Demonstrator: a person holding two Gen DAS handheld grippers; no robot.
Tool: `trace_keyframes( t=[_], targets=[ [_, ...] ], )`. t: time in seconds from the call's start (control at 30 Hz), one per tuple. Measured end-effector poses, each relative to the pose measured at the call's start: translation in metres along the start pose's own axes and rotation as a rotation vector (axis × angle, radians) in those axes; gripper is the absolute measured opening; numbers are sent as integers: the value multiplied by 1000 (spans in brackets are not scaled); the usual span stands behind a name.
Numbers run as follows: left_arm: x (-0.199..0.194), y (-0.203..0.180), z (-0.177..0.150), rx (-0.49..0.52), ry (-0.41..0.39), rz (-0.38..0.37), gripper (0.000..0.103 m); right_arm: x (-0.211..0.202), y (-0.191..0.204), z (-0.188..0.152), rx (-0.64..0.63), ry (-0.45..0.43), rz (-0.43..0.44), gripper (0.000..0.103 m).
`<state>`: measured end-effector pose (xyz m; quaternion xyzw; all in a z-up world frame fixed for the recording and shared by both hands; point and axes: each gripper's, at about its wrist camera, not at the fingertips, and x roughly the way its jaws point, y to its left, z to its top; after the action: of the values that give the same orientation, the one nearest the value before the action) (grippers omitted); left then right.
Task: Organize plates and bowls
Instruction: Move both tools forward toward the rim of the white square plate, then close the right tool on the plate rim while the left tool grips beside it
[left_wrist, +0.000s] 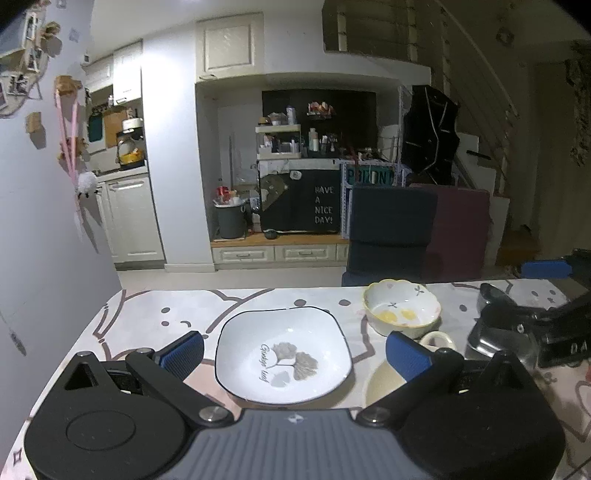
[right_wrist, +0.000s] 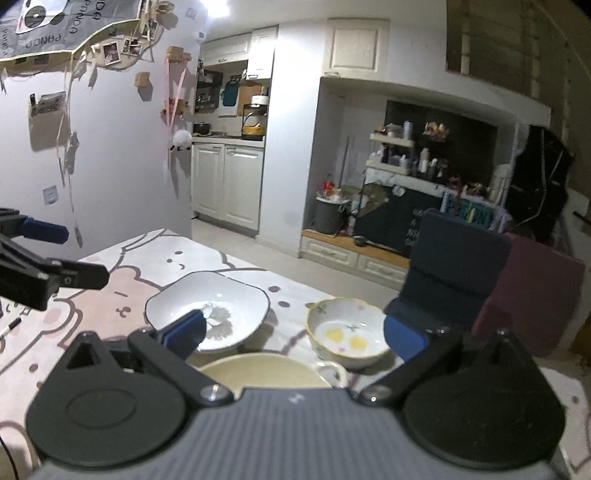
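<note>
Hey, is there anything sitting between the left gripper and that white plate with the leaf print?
Nothing visible. The left gripper is open, its fingers either side of the white leaf-print plate, with only bare tablecloth nearby. The yellow-rimmed bowl sits off to the right.

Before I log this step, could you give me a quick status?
Left gripper and right gripper open, empty. White plate, floral bowl, cream bowl unstacked. Nothing in the way.
</note>
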<state>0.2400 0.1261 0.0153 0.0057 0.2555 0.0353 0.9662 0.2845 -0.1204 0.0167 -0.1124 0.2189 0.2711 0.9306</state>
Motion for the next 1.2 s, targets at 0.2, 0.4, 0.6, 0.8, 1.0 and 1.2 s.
trace_keyframes(
  t=[0.2, 0.4, 0.6, 0.8, 1.0, 1.2],
  targets=[
    [52, 39, 10, -79, 112, -40, 103, 52, -9, 19, 73, 39, 46, 103],
    [109, 85, 11, -205, 257, -5, 103, 115, -14, 32, 193, 109, 78, 103],
    [154, 118, 4, -256, 330, 1, 103, 173, -17, 27, 334, 230, 118, 103],
    [194, 128, -5, -212, 381, 32, 103, 226, -26, 11, 526, 349, 187, 99],
    [218, 151, -18, -388, 359, -135, 103, 264, -25, -6, 617, 460, 220, 61],
    [229, 161, -25, -479, 385, -222, 80, 276, -11, -9, 654, 537, 228, 33]
  ],
)
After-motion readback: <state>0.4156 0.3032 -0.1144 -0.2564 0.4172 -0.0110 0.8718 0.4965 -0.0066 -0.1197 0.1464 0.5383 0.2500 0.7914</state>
